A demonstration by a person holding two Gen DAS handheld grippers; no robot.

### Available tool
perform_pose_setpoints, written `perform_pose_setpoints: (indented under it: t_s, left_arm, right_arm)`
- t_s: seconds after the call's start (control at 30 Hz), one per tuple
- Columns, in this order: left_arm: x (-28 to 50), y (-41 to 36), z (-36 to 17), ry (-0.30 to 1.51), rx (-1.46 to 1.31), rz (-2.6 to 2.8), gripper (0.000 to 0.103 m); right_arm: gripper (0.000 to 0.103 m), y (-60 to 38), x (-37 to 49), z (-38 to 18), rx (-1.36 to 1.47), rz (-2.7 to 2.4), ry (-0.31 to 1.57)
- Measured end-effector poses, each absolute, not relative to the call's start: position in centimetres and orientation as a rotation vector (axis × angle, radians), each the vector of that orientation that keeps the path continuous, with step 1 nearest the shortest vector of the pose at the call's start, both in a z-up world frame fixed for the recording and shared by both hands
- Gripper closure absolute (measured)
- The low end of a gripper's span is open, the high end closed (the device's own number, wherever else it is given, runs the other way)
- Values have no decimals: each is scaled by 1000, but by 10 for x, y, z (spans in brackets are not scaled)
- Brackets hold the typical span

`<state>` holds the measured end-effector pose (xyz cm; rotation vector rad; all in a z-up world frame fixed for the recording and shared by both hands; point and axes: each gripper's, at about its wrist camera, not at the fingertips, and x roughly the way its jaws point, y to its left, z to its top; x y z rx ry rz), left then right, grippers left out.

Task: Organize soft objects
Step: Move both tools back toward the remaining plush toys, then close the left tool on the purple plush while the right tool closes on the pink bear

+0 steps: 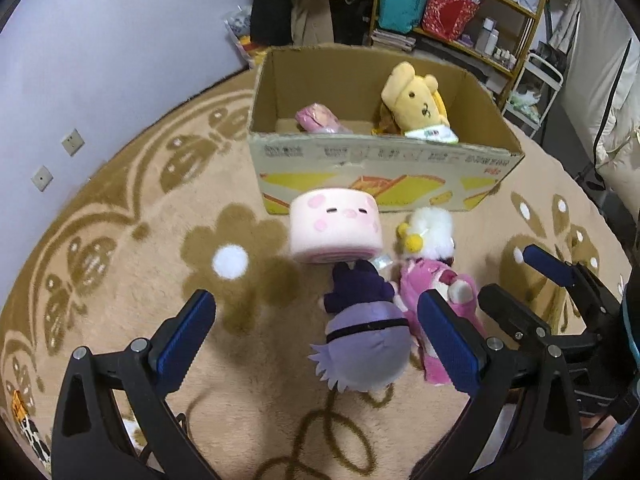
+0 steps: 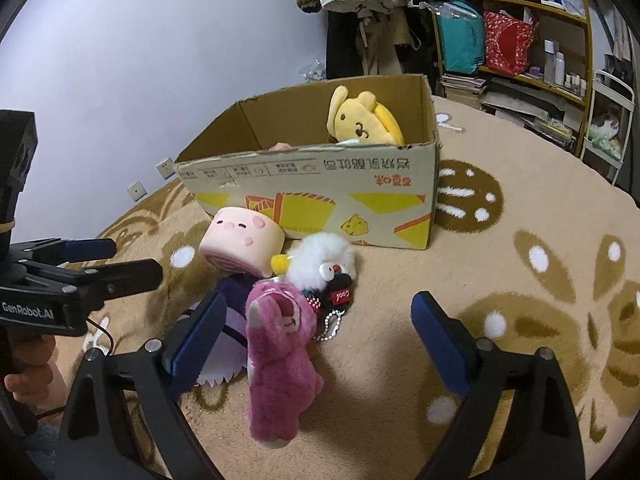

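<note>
Fuzzy pink plush bear point(image 2: 276, 360), matt cardboard box point(image 2: 320, 184), shaggy carpet point(image 2: 520, 320)

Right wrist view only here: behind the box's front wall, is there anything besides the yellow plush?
Observer: Yes. The left wrist view shows a pink plush on the floor of the box, left of the yellow plush.
Operator: And the purple thing behind my left finger?
Observer: A doll with lavender hair and a dark purple outfit, lying on the carpet, head toward the camera.
Operator: Is the left gripper on it?
Observer: No. The left gripper is open, the doll between its fingers, no pad pressing it.
</note>
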<state>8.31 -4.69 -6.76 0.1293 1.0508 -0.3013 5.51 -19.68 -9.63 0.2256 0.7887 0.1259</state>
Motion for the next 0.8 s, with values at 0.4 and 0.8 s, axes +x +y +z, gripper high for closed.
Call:
perform_pose_setpoints:
  t_s: [0.4,0.8]
  left_arm:
    - [94,-59,-91,1113,183,-307,3]
    - [105,-76,-116,1190,226,-344,3]
  right_arm:
    - [13,-189,62,-116,205,161,877]
    - [17,-179,72,-134,173,174,966]
